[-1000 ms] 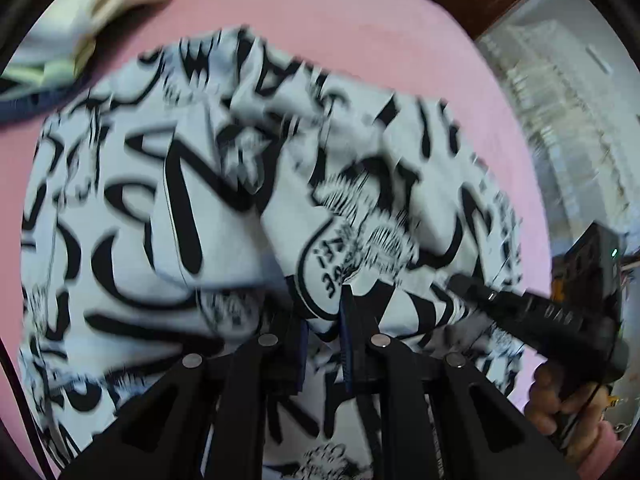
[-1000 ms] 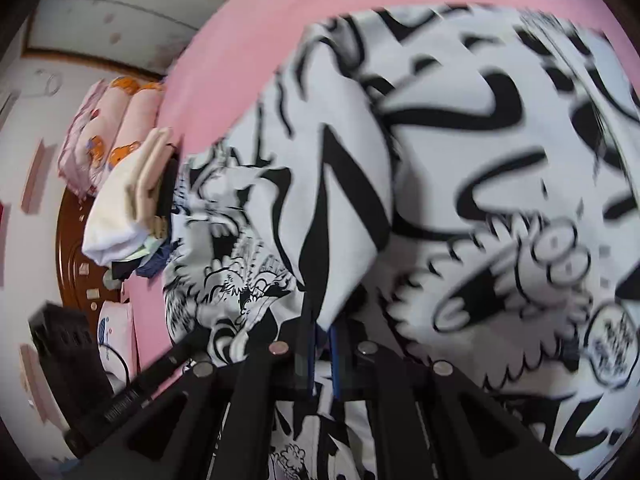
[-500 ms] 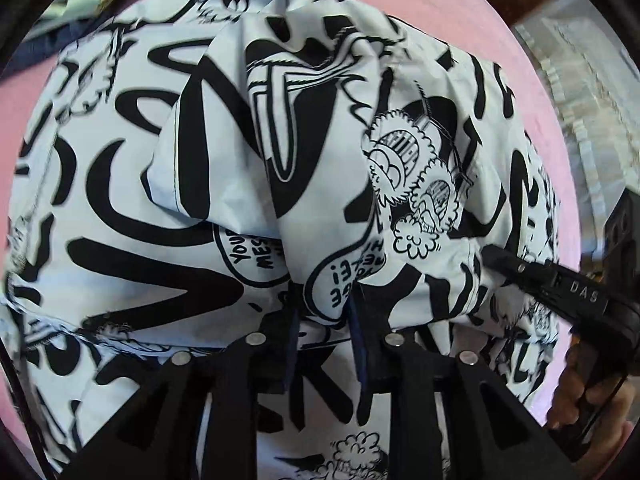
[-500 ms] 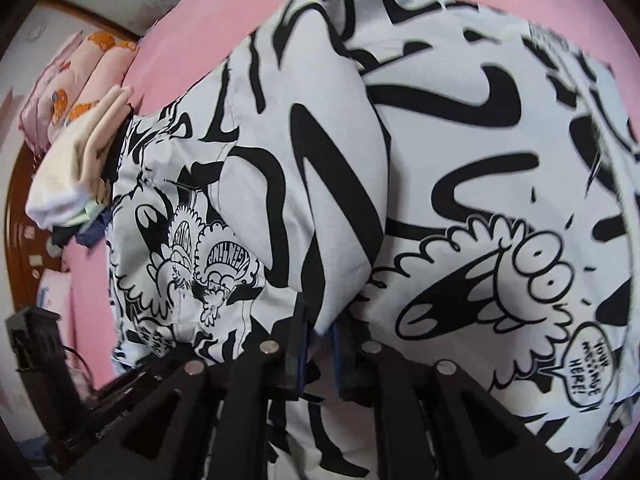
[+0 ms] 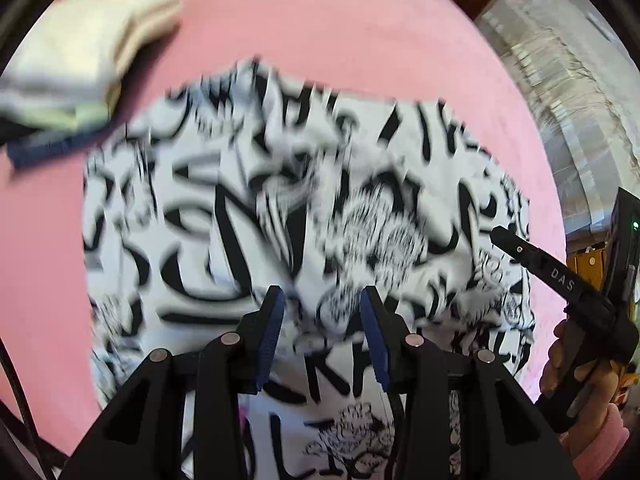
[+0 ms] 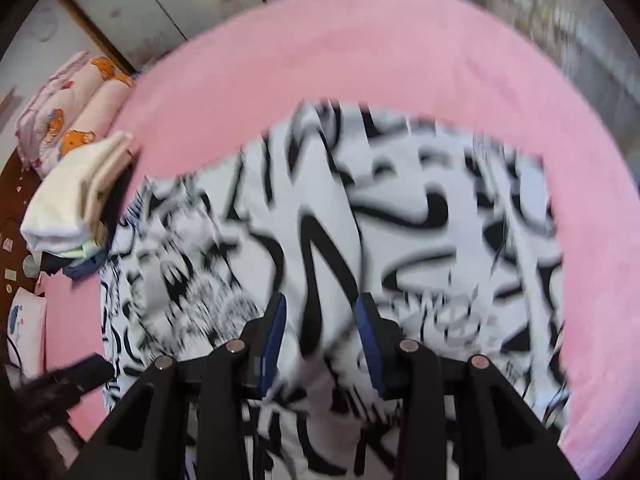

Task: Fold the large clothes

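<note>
A large white garment with black cartoon print (image 5: 248, 216) (image 6: 420, 216) lies spread on the pink bed sheet (image 5: 320, 20); both views are motion-blurred. My left gripper (image 5: 322, 300) hangs above its near part. Its jaws are opening, and the blue pads are apart and press on no cloth. My right gripper (image 6: 320, 308) hovers over a raised fold of the same garment. Its jaws are also opening, and the fold shows between the pads without being pinched. A hand with a pink sleeve (image 5: 592, 412) holds the right gripper, one of whose fingers (image 5: 540, 264) reaches over the garment's right edge.
A stack of folded clothes with a cream piece on top (image 5: 80, 52) (image 6: 76, 200) sits on the sheet by the garment's far left corner. Rolled pink bedding with a bear print (image 6: 76, 112) lies beyond it. A pale covered surface (image 5: 560, 100) lies off the bed's right side.
Both grippers were shut on folds of the garment; the jaws have since parted and let the cloth go. Both have risen, so more pink sheet shows around the garment.
</note>
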`<state>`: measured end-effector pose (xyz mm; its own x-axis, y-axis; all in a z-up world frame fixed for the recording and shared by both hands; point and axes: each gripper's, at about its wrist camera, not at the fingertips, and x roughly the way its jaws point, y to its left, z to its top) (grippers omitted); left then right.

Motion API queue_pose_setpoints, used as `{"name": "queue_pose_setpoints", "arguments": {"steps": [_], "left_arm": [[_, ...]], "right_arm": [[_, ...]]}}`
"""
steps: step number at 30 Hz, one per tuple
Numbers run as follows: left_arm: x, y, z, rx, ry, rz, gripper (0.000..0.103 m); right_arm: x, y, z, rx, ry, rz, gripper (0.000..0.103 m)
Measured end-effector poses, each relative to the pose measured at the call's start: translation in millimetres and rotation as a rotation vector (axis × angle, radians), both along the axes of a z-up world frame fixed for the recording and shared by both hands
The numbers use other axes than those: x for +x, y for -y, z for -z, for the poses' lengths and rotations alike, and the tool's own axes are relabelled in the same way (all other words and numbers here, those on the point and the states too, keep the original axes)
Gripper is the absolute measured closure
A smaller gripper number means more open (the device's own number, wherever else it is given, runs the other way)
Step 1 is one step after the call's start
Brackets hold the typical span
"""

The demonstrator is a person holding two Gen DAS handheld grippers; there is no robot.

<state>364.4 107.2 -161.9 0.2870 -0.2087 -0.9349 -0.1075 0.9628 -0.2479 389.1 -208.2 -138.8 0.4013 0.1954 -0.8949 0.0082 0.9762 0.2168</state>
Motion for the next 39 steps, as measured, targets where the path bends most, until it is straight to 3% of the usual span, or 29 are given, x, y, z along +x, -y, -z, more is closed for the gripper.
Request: {"name": "queue_pose_setpoints", "arguments": {"steps": [5, 9, 11, 12, 13, 15, 18, 22, 31, 35, 39], "left_arm": [[48, 7, -7, 0.036, 0.117, 0.059, 0.065], [88, 12, 9, 0.067, 0.177, 0.045, 0.065], [108, 10, 22, 0.070, 0.204, 0.018, 0.065], [116, 8, 28, 0.070, 0.209, 0.006, 0.070], [125, 7, 35, 0.071, 0.206, -0.005, 0.083], [144, 0, 55, 0.089, 0.171, -0.032, 0.093], [163, -13, 78, 0.071, 0.148, -0.083, 0.093], [180, -28, 96, 0.055, 0.149, -0.136, 0.093], [201, -25, 129, 0.123, 0.173, -0.140, 0.095], [200, -33, 135, 0.112, 0.194, -0.179, 0.100], [195, -40, 132, 0.094, 0.206, -0.183, 0.102]], "right_arm": [[29, -17, -14, 0.066, 0.113, -0.049, 0.067], [79, -41, 9, 0.271, 0.074, -0.044, 0.068], [102, -48, 24, 0.352, 0.077, -0.032, 0.078], [113, -50, 34, 0.374, 0.079, -0.018, 0.090], [124, -50, 45, 0.390, 0.067, 0.008, 0.098], [143, -48, 72, 0.417, -0.009, 0.082, 0.103], [158, -44, 96, 0.493, -0.034, 0.112, 0.103], [170, -50, 99, 0.428, 0.047, 0.053, 0.103], [212, -41, 124, 0.290, 0.061, 0.003, 0.103], [214, -38, 129, 0.273, 0.051, -0.020, 0.103], [209, -43, 118, 0.170, 0.097, -0.032, 0.103]]}}
